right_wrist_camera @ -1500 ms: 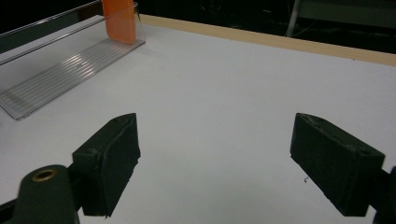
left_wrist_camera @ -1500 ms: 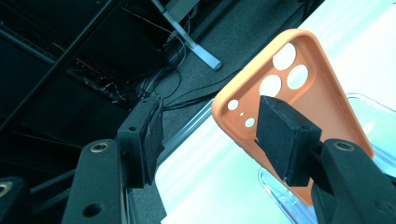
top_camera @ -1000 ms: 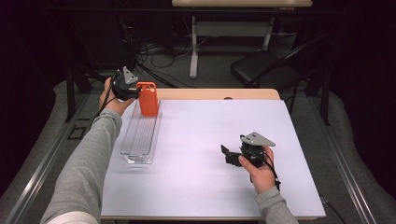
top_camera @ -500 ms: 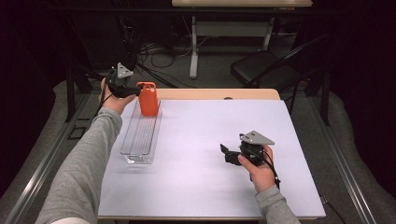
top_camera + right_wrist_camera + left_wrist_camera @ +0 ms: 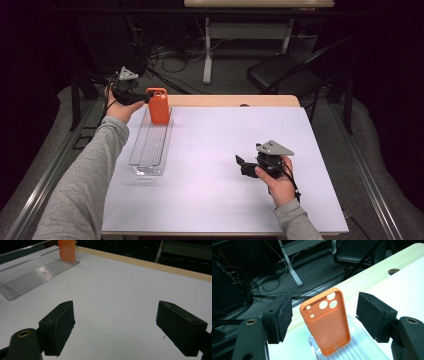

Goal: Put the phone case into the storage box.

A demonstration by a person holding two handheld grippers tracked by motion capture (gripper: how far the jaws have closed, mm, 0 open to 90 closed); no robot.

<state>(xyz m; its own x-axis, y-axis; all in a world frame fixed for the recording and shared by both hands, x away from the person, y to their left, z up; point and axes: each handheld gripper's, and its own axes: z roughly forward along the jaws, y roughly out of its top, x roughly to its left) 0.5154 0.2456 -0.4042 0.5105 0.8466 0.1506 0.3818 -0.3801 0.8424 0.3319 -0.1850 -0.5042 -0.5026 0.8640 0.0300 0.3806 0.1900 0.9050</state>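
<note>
An orange phone case (image 5: pixel 159 106) stands upright at the far end of a clear plastic tray (image 5: pixel 148 150) on the left of the white table. My left gripper (image 5: pixel 143 98) hovers just left of the case's top, at the table's far left corner. In the left gripper view the case (image 5: pixel 325 325) stands between the jaws of the left gripper (image 5: pixel 328 312), with a gap on each side. These jaws have just been opening. My right gripper (image 5: pixel 240 164) rests low over the table at the right, open with nothing between its pads (image 5: pixel 58 325). The right gripper view has the case (image 5: pixel 67 250) and the tray (image 5: pixel 37 272) at upper left.
The white table top (image 5: pixel 225 140) ends in a wooden strip (image 5: pixel 230 100) along its far edge, with a small hole (image 5: pixel 393 271) in it. Beyond stand a black chair (image 5: pixel 280 75), a desk leg and floor cables.
The left gripper has drawn back a little to the left and upward from the orange case, and its jaws stand wider. The case stays upright in the tray. The right gripper has kept still.
</note>
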